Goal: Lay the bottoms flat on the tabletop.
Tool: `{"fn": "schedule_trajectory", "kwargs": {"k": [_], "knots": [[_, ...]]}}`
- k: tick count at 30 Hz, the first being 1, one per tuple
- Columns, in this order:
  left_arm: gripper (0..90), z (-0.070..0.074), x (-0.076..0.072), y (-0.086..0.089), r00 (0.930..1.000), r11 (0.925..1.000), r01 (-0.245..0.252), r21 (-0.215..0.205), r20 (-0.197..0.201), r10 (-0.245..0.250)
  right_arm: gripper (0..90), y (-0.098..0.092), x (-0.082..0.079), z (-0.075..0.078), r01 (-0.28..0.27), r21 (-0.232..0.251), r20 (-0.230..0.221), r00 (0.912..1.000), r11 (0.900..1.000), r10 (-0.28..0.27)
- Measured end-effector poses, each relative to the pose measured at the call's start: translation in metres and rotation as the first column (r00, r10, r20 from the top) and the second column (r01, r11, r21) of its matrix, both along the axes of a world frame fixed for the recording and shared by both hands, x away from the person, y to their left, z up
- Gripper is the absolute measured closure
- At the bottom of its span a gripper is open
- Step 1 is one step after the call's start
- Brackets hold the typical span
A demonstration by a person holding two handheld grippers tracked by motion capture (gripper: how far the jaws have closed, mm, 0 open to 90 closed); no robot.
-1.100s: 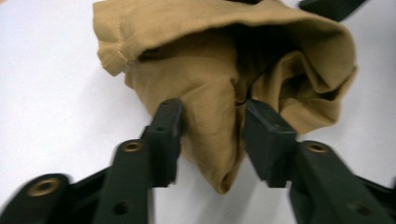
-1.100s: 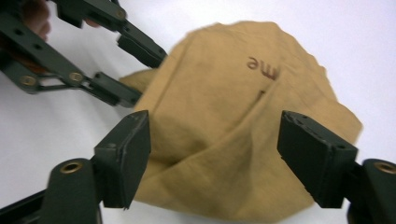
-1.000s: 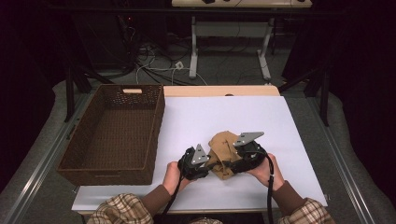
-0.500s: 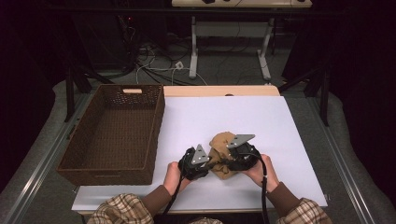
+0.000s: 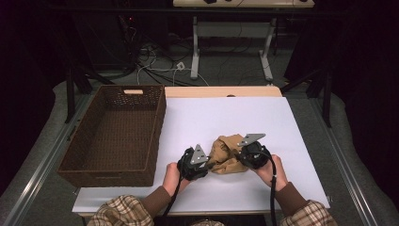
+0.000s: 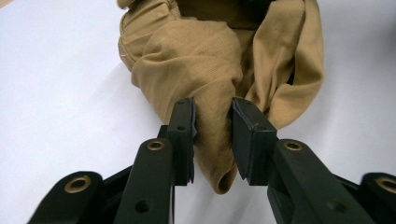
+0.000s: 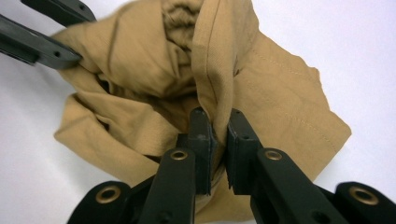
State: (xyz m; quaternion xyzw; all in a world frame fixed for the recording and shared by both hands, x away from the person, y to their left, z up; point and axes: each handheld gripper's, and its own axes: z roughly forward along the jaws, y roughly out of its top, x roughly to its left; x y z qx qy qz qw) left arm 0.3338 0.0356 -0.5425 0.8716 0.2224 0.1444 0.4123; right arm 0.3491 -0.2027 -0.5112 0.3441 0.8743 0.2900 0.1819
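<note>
as the tan cloth lay bunched on the white table between both grippers, left gripper pinched one fold while right gripper, just closing, clamped the opposite fold.

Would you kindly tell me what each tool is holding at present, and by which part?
Both hold the crumpled tan cloth garment: the left tool pinches a bunched fold at its near end, and the right tool, having just closed, pinches an upright fold with a stitched edge.
</note>
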Motion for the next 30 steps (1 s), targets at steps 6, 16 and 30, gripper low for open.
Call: {"fn": "schedule_trajectory", "kwargs": {"k": [6, 16, 30], "knots": [[58.2, 0.002, 0.001, 0.003, 0.9993, 0.9995, -0.030, 0.007, 0.020, 0.030, 82.2, -0.002, 0.003, -0.005, 0.008, -0.012, -0.028, 0.9996, 1.000, -0.008], [39.6, 0.010, -0.001, -0.001, 0.9971, 0.9989, -0.046, 0.001, 0.060, 0.046, 64.5, -0.003, 0.010, -0.008, 0.024, -0.019, -0.033, 0.9991, 1.000, -0.025], [59.1, 0.004, 0.006, -0.009, 0.9957, 0.9965, -0.061, 0.057, 0.073, 0.057, 67.2, 0.004, 0.036, -0.024, 0.009, -0.023, -0.074, 0.9972, 1.000, -0.011]]}}
